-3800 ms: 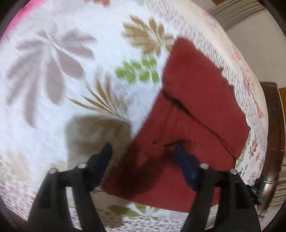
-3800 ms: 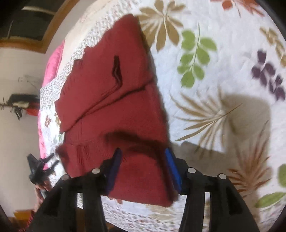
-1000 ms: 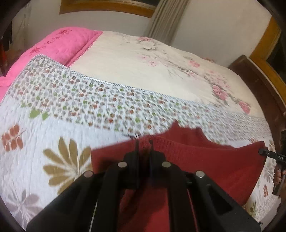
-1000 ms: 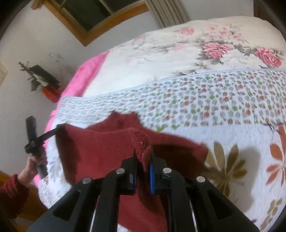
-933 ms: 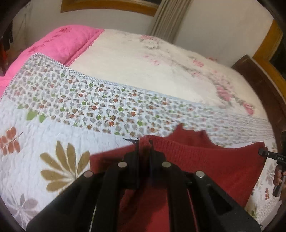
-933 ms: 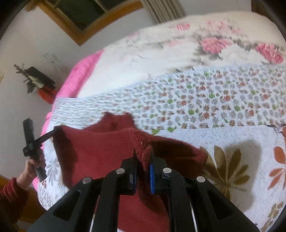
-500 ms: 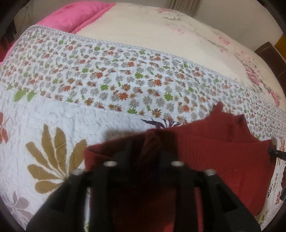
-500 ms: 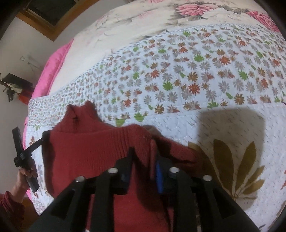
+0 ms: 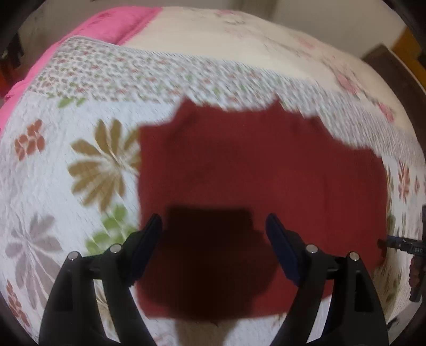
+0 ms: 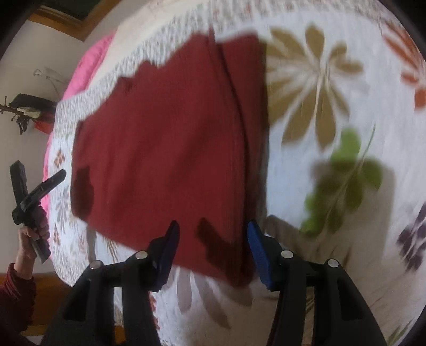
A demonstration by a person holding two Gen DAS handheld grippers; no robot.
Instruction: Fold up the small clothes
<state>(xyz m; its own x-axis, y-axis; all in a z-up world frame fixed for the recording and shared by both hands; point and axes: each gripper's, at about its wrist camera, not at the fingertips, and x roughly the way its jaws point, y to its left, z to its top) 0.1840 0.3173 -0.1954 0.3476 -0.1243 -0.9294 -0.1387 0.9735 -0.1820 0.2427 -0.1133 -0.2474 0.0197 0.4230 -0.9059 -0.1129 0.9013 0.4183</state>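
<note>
**Both claws wide open above the folded red sweater**

Biggest thing in shot is the bed (image 9: pixel 266 48), cream with faded pink roses at the far end and a bright pink blanket (image 9: pixel 106 24) along its far left edge. Over the near part lies the white quilt (image 9: pixel 53 173), big tan, green, mauve and rust flowers across it and a band of tiny blossoms along its far border. From the right wrist the same quilt (image 10: pixel 332 79) fills the right half, motion-blurred.

And there is the sweater (image 9: pixel 253 173), dark red knit, flat on the quilt in a rough rectangle, its far edge jagged against the small-flower band. The right wrist view shows the sweater (image 10: pixel 165 138) with a lengthwise crease near its right side, one layer lying over another there. Dark shadows sit on its near part in both views.

Left claw (image 9: pixel 213 247): blue-padded fingers spread well apart, nothing between them, hanging over the near edge of the sweater. Right claw (image 10: pixel 211 250): just as open, empty too, over the sweater's near right corner by that crease.

Far left in the right wrist view, a hand (image 10: pixel 33 234) with a dark red sleeve grips the other tool's black handle, beside the bed's edge.
</note>
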